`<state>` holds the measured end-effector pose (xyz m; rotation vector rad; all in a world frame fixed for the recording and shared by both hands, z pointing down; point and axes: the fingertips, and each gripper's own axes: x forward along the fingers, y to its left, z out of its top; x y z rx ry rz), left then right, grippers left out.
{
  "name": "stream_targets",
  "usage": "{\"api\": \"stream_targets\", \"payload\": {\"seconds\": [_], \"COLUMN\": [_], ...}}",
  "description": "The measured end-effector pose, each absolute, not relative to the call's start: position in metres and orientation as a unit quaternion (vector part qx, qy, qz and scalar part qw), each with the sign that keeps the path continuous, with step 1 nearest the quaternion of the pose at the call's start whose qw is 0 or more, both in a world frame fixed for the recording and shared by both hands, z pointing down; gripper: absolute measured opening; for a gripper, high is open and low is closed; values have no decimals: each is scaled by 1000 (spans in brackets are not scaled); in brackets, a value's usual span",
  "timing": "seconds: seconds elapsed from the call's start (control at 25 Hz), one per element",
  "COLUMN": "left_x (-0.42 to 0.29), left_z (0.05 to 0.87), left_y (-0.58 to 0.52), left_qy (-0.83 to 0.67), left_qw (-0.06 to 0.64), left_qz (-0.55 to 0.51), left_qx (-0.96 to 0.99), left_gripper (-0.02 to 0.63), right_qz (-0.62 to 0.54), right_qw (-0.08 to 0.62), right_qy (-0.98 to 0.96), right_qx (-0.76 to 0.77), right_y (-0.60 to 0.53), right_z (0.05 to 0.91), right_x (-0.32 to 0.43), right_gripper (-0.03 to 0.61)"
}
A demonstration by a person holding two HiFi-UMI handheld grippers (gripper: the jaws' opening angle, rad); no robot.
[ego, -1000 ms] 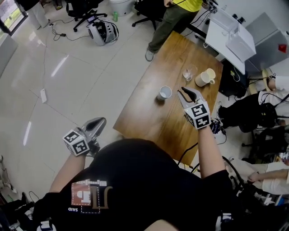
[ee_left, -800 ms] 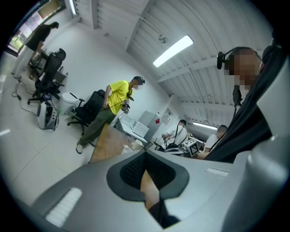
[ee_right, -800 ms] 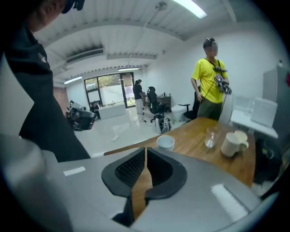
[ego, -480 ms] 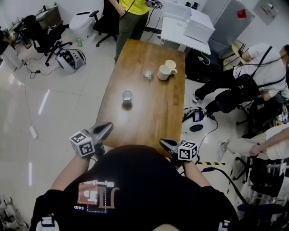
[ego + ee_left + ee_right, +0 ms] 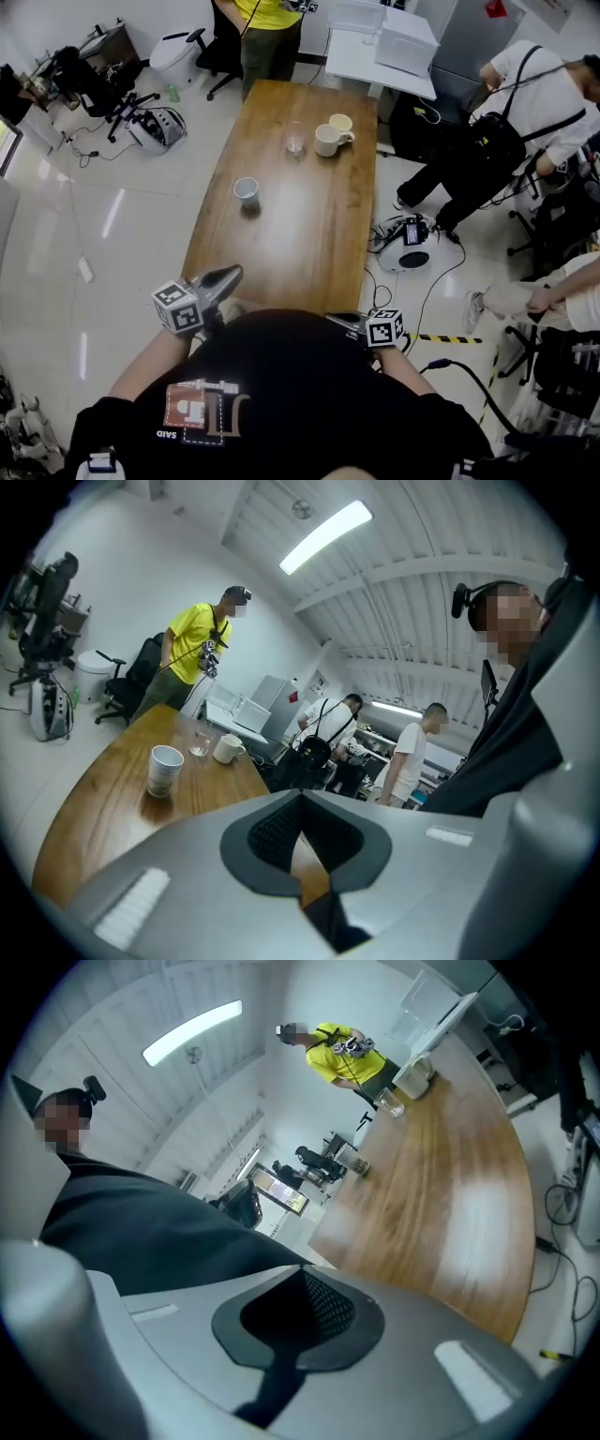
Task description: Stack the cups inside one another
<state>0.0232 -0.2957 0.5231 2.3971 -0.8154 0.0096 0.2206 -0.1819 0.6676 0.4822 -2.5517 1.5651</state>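
Change vs. earlier frames: right gripper (image 5: 339, 321) has pulled back from over mid-table, beside the cups, to the near table edge at the operator's torso. Its jaws, spread then, are now pressed together w/ nothing between. Left gripper (image 5: 228, 275) has shifted in to the near-left corner of the table (image 5: 309, 244). Its jaws are likewise together, empty.

Cup positions, ref. grippers:
- White paper cup (image 5: 246, 190): upright, well ahead of left gripper, nearest of the set.
- Clear glass (image 5: 295, 139): farther ahead, beyond paper cup.
- Cream mug (image 5: 327, 141): just right of glass, far ahead of right gripper.
- Cream cup (image 5: 340, 122): directly behind mug, touching or nearly so.

None nested yet; all well apart from both grippers.
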Motion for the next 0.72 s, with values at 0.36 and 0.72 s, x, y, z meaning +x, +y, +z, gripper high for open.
{"api": "stream_targets", "payload": {"seconds": [0.36, 0.72], "left_x": [-24, -88], "left_z": [517, 509], "left_y": [-255, -225], "left_qy": [-377, -356], "left_qw": [295, 278], "left_qz": [6, -19], "left_qx": [878, 892], "left_gripper": [2, 2], "right_qz": [419, 381], "right_qw": [-2, -37], "right_qy": [-886, -894], "right_qx": [195, 234], "right_y": [-256, -245], "right_z": [623, 578], "right_x": [216, 174], "right_gripper": [14, 14]}}
